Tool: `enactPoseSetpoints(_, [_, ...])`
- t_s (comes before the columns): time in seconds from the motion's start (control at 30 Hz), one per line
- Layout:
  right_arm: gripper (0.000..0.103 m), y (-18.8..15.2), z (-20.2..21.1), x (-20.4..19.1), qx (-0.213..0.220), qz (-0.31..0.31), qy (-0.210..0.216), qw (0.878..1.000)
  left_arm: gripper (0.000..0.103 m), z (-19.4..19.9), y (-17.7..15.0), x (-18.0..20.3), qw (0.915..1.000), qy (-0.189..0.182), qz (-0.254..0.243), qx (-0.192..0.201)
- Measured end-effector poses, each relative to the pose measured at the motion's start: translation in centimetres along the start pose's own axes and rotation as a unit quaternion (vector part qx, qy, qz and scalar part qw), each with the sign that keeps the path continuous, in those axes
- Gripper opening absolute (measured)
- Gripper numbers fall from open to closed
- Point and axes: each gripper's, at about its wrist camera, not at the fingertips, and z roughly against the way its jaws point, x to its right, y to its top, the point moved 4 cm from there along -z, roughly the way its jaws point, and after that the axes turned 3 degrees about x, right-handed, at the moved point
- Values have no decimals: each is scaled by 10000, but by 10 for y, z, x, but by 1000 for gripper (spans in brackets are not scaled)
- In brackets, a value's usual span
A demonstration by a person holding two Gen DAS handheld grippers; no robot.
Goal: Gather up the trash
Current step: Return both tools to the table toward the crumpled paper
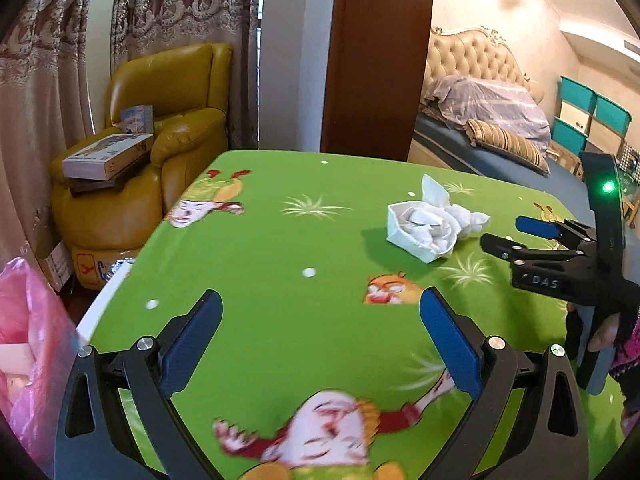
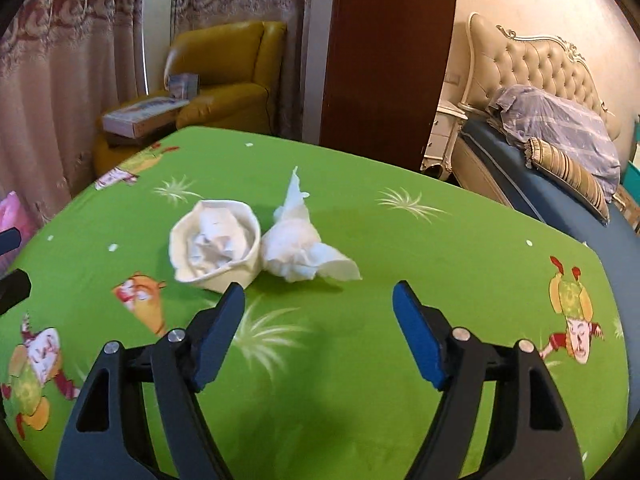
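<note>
Two pieces of white trash lie side by side on the green cartoon-print tablecloth: a crumpled paper cup stuffed with tissue and a twisted tissue wad. In the left wrist view the same cup and tissue wad sit toward the far right. My right gripper is open, its blue pads just short of the trash and empty; it also shows at the right edge of the left wrist view, right gripper. My left gripper is open over bare cloth, holding nothing.
A pink plastic bag hangs at the table's left edge. Behind the table stand a yellow leather armchair with boxes on it, curtains, a brown door and a bed at the right.
</note>
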Motion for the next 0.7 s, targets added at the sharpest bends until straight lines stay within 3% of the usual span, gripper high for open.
enactPoseSetpoints(0.27, [74,16,-27,-8,-351,42,-111,9993,93,-24,-8,14,9993,243,-187,-235])
enactPoseSetpoints(0.53, [74,15,-34,-18,-448,274,-109,9986,93,-16,-5,8,9997,239,-62,-93])
enactPoseSetpoints(0.7, [74,22,-43,-21,-459,221,21,9987,93,-20,-7,5,9995,224,29,-223])
